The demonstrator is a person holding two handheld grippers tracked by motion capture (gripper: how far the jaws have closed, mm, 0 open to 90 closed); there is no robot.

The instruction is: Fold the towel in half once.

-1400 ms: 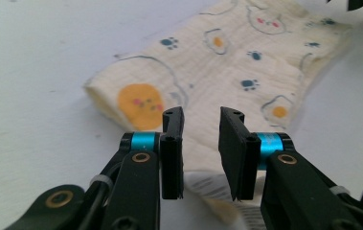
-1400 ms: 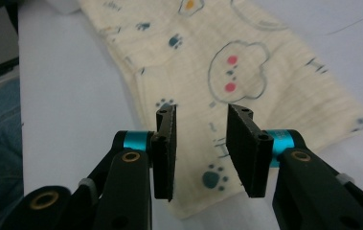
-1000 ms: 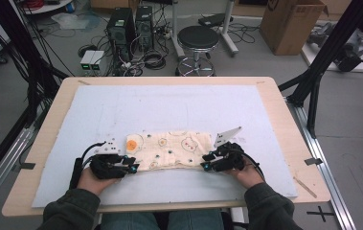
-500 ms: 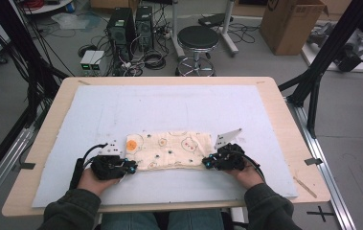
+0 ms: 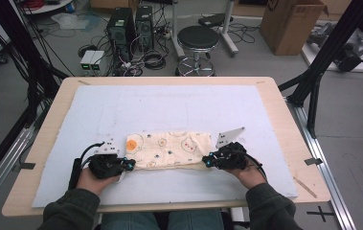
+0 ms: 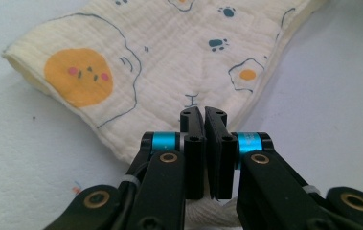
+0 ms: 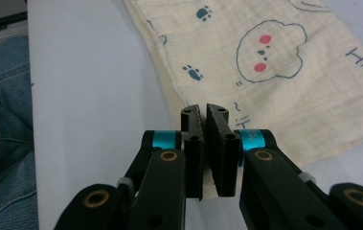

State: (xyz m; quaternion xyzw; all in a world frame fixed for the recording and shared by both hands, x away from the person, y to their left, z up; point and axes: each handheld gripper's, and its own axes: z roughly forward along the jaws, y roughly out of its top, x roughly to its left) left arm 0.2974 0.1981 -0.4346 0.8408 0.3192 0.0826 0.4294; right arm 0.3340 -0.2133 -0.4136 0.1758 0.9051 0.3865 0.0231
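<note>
Cream muslin, printed with fried eggs, paw prints and a little bear face: the cloth [image 5: 169,149] lies as a folded strip on the pale blue mat [image 5: 169,105], in the near half of the table [image 5: 284,120], in the high view. The left gripper [image 5: 126,165] sits at the strip's left end and the right gripper [image 5: 207,162] at its right end, each held in a hand rising from the bottom edge. From this height the jaws cannot be read.

In the left gripper view, the left gripper [image 6: 203,113] has its jaws pressed nearly together, and a bunch of cloth shows beneath them, so it is pinching the near edge. The big orange yolk [image 6: 78,76] lies at the corner beyond.

In the right gripper view, the right gripper [image 7: 204,109] is likewise closed to a sliver at the cloth's edge, with a pale bit of fabric between the pads; the grip looks thin. Blue jeans [image 7: 2,120] show past the mat's edge.

Judging by the matched grips on the near edge, the step in hand looks like another fold. Next, both ends would need lifting together and carrying evenly toward the far edge, keeping the strip taut, with care for the slighter right pinch
</note>
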